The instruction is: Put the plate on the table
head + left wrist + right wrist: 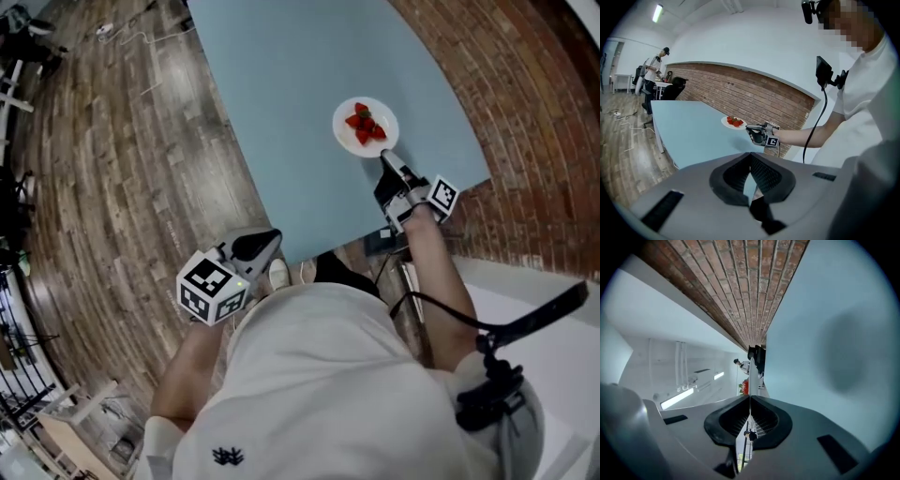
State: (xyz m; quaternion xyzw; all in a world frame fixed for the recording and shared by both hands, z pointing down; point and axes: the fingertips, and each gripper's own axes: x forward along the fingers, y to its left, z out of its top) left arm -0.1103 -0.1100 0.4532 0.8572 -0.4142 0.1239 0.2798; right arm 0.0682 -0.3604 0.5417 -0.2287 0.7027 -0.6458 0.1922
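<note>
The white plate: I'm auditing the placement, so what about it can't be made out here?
- Head view: whether the round white plate touches the pale blue table; seen from above.
- Right gripper view: its top face; it stands edge-on in the right gripper.
- Left gripper view: how many red strawberries; too small.

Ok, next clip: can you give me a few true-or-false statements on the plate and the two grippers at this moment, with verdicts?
1. The right gripper is shut on the rim of the plate. True.
2. The plate is empty. False: it holds red strawberries.
3. The left gripper also grips the plate. False: it is off the near edge of the table, with its jaws together on nothing.
4. The plate is over the light blue table, on the side nearest the brick wall. True.
</note>
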